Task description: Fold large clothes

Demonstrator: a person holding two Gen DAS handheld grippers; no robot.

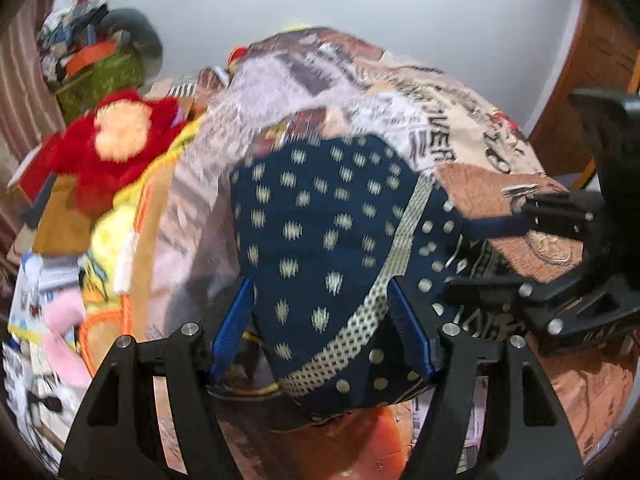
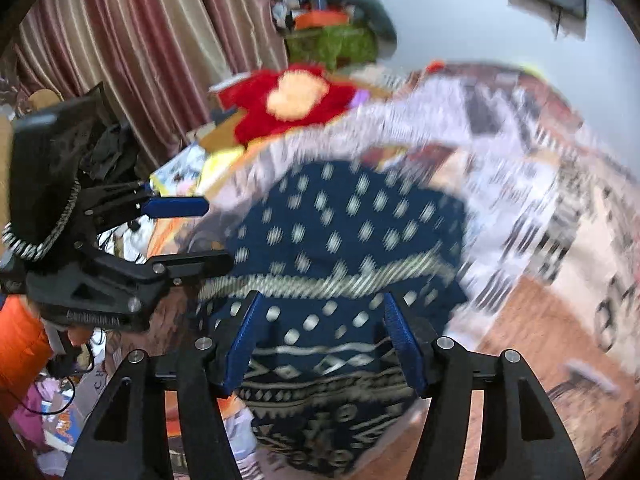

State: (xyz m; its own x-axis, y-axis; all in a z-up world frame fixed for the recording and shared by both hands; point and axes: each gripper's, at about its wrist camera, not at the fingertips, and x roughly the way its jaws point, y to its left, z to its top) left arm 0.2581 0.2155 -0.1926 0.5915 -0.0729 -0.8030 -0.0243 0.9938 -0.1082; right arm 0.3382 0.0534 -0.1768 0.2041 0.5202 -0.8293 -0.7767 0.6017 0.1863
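A navy blue garment [image 1: 320, 224] with white dots and a patterned border lies folded on the bed; it also shows in the right wrist view [image 2: 344, 236]. My left gripper [image 1: 320, 328] is open, its blue fingers [image 1: 234, 320] on either side of the garment's near edge. My right gripper [image 2: 324, 340] is open too, its fingers [image 2: 404, 340] straddling the garment. The right gripper shows at the right in the left wrist view [image 1: 532, 240]; the left gripper shows at the left in the right wrist view [image 2: 176, 236]. Both views are motion-blurred.
The bed carries a brown, newspaper-print bedspread [image 1: 500, 152]. A red plush toy [image 1: 116, 136] and piled clutter [image 1: 88, 52] lie at the left. A striped curtain [image 2: 132, 48] hangs behind. An orange thing [image 2: 20, 344] is near the left gripper.
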